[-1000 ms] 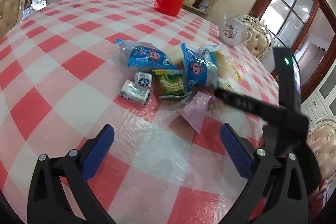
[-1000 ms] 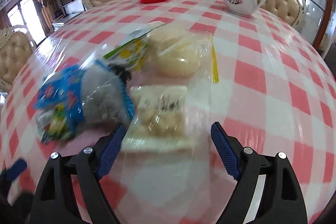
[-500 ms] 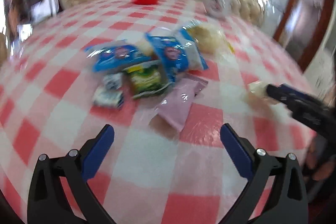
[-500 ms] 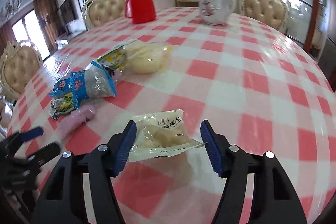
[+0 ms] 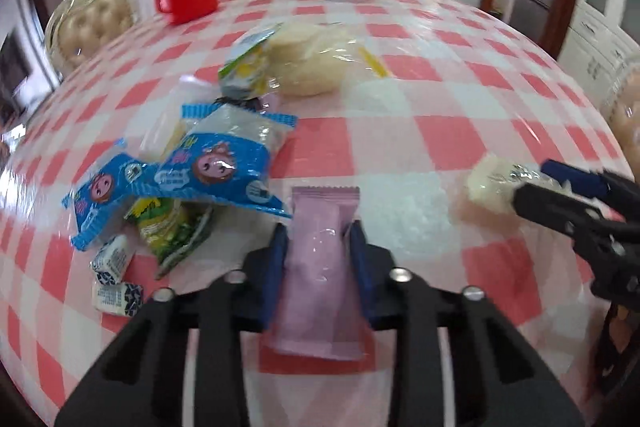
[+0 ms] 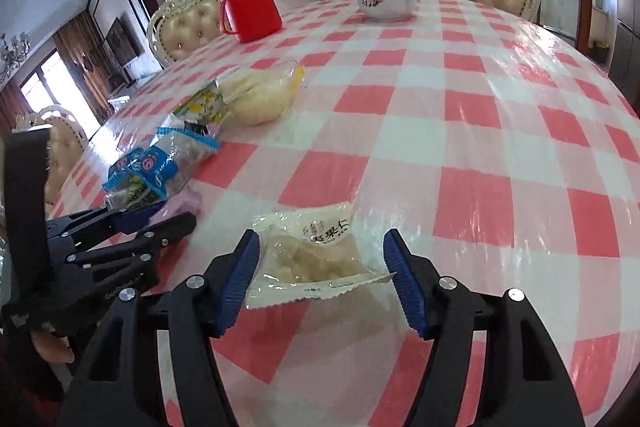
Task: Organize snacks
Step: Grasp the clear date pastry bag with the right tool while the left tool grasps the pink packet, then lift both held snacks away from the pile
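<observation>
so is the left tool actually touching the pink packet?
Touching. The left wrist view shows the left tool with both blue pads pressed against the sides of the pink packet, no gap either side; its jaws have just been closing.

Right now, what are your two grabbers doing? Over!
Left gripper just closed, shut on pink packet. Right gripper open around clear snack pack, pads not pressing. Snack pile alongside, nothing blocking.

Clear snack packet point(image 6: 316, 255) between hand-held gripper point(image 6: 320, 283) fingers
</observation>
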